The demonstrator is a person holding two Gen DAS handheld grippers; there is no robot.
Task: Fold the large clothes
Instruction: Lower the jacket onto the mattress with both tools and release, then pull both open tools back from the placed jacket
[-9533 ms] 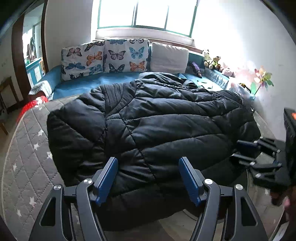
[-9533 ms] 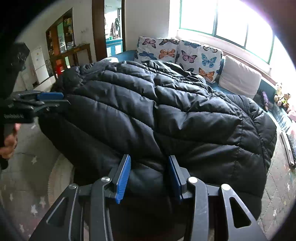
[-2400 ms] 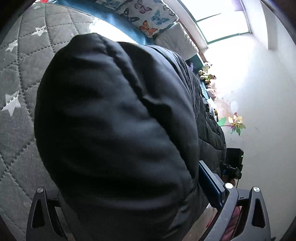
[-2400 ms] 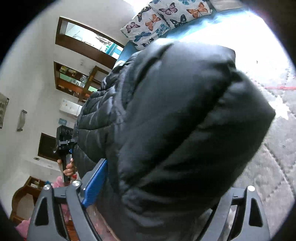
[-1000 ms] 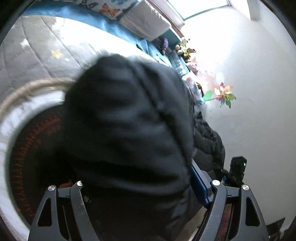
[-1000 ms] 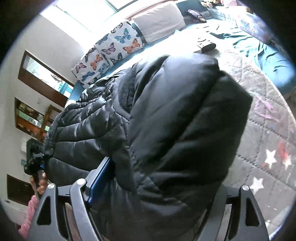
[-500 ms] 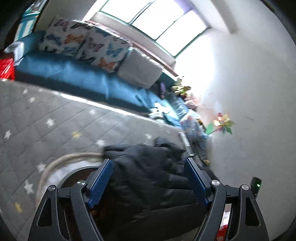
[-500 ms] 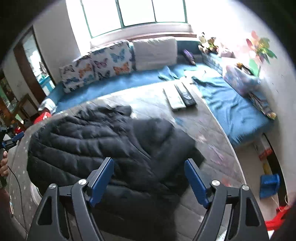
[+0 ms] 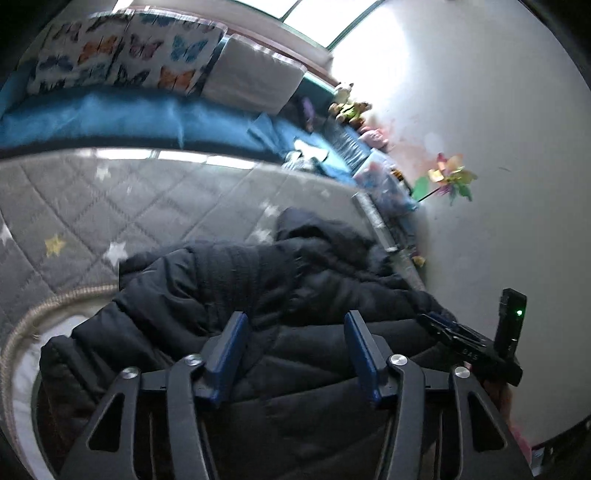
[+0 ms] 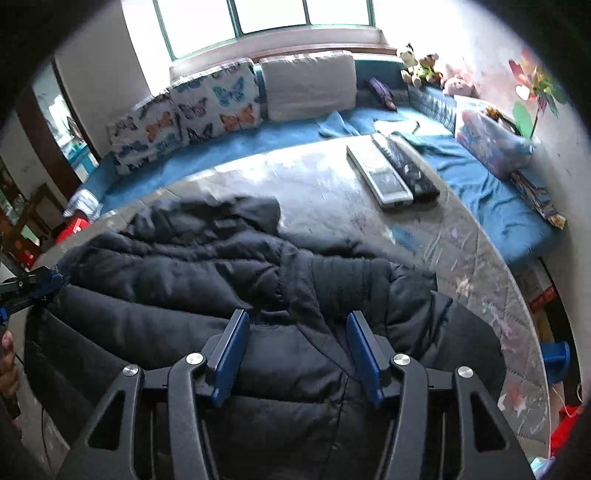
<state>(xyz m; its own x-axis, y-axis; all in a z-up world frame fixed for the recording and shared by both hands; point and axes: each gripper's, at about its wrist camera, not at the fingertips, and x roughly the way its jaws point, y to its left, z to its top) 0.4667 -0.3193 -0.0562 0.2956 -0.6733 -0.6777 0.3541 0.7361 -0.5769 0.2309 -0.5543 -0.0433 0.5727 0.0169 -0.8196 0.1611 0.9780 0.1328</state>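
Item 1: black puffer jacket (image 10: 207, 295), quilted and bulky. It lies in a loose heap on the grey quilted mat (image 10: 317, 192) with star print, toward the mat's near edge. Its hood or collar (image 9: 317, 229) is bunched at the far side; a ribbed panel (image 10: 347, 280) lies on top near the middle.

Item 2: left gripper (image 9: 295, 347), blue-padded fingers (image 9: 231, 343). They are set at a middling gap and have just been closing. They hover over the near part of the jacket; nothing is pinched between them, the pads being clear of the fabric.

Item 3: right gripper (image 10: 297, 347), blue-padded fingers (image 10: 360, 350). The gap is likewise middling and has just been narrowing. It is poised above the jacket's near fold, with no cloth caught between the pads. In the left view this gripper shows at the jacket's right edge, with a green light on its body.

Item 4: blue bedding (image 10: 491, 195) beyond the mat.

Item 5: butterfly-print cushions (image 10: 214, 103) and a plain white pillow (image 10: 306, 85), ranged below the window (image 10: 269, 14).

Item 6: two flat slabs, one light (image 10: 376, 173), one dark (image 10: 406, 166), lying side by side on the far part of the mat, well apart from the jacket.

Item 7: paper pinwheel (image 9: 450, 179) against the right wall; soft toys (image 10: 421, 66) in the corner.
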